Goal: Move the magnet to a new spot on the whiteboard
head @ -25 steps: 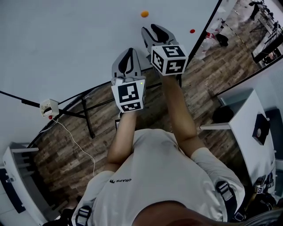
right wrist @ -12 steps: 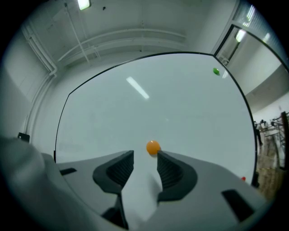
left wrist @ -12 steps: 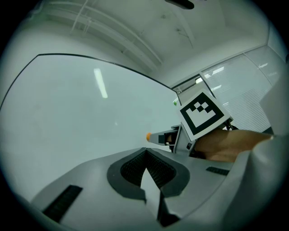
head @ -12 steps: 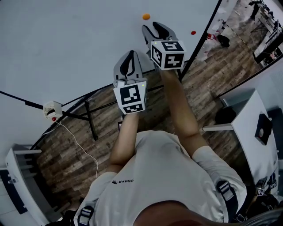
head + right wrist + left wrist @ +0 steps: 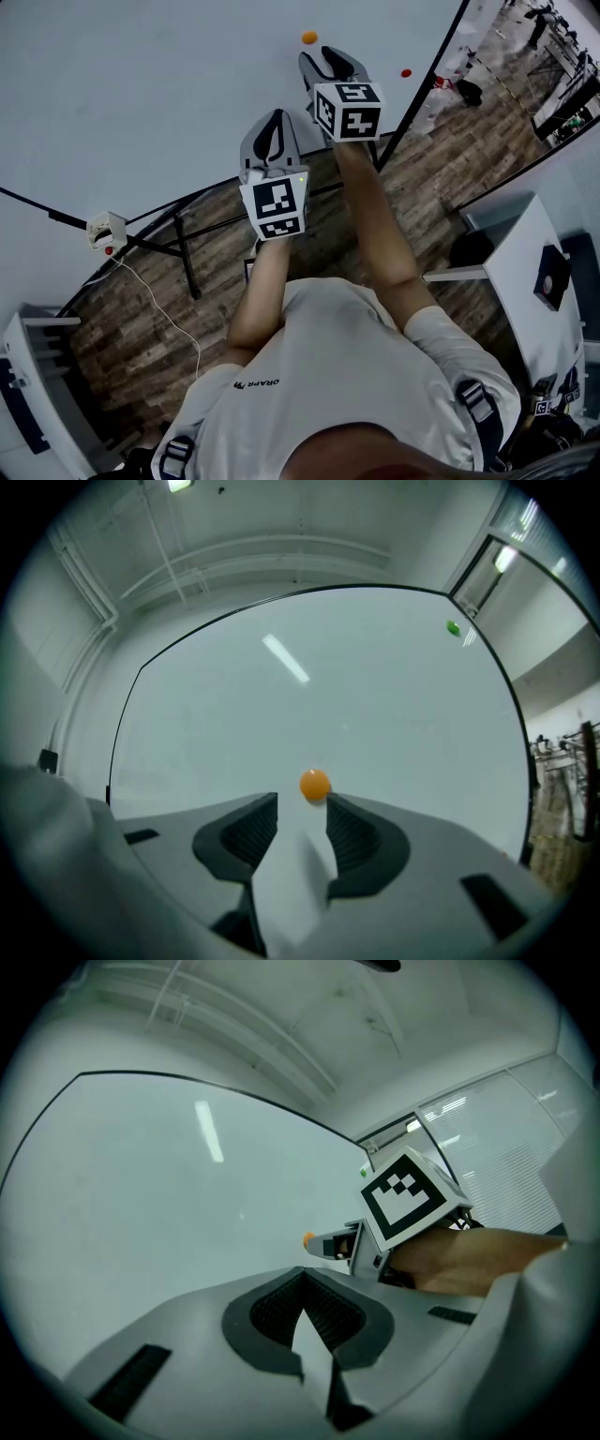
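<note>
An orange magnet (image 5: pixel 308 37) sticks to the whiteboard (image 5: pixel 141 94). My right gripper (image 5: pixel 328 64) points at the board just below it. In the right gripper view the orange magnet (image 5: pixel 315 785) sits just beyond the tips of the right gripper (image 5: pixel 302 801), at the mouth of the gap. Its jaws have just been opening and stand apart, with nothing pressed between the pads. My left gripper (image 5: pixel 272 127) hangs lower and to the left, away from the board; in its own view the left gripper (image 5: pixel 302 1277) is shut on nothing.
A red magnet (image 5: pixel 406 72) sits near the board's right edge, and a green magnet (image 5: pixel 454 627) near its upper right corner. Below the board are black stand legs (image 5: pixel 183 248), a small white box with a cable (image 5: pixel 105 230) and a white table (image 5: pixel 525 253).
My right gripper has edged a little closer to the orange magnet on the board. The magnet and my left gripper have stayed where they were.
</note>
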{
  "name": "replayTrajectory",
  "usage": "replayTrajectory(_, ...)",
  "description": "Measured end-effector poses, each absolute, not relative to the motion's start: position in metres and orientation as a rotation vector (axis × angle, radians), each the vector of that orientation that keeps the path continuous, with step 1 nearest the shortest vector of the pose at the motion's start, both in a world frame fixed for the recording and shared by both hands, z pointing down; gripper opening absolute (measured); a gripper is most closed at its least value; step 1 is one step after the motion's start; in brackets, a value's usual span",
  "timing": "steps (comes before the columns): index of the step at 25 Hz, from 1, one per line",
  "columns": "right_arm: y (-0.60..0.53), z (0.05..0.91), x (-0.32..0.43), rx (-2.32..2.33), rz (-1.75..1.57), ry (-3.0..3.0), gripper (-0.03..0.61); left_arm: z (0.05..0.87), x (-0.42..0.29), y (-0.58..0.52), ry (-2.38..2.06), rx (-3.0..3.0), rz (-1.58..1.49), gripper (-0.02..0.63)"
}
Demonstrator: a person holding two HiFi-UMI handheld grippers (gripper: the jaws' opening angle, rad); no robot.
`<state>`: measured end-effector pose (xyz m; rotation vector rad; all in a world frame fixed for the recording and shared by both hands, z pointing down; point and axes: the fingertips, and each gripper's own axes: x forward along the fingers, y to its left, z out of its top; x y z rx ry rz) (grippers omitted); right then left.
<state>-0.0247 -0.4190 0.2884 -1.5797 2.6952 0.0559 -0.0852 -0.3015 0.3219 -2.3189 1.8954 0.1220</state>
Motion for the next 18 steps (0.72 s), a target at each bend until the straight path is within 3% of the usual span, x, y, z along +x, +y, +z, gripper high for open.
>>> replayTrajectory(18, -0.434, 0.281, -0.027, -1.648, 0.124, 2.682, 0.156, 0.326, -0.085, -0.300, 1.900, -2.317, 0.112, 0.002)
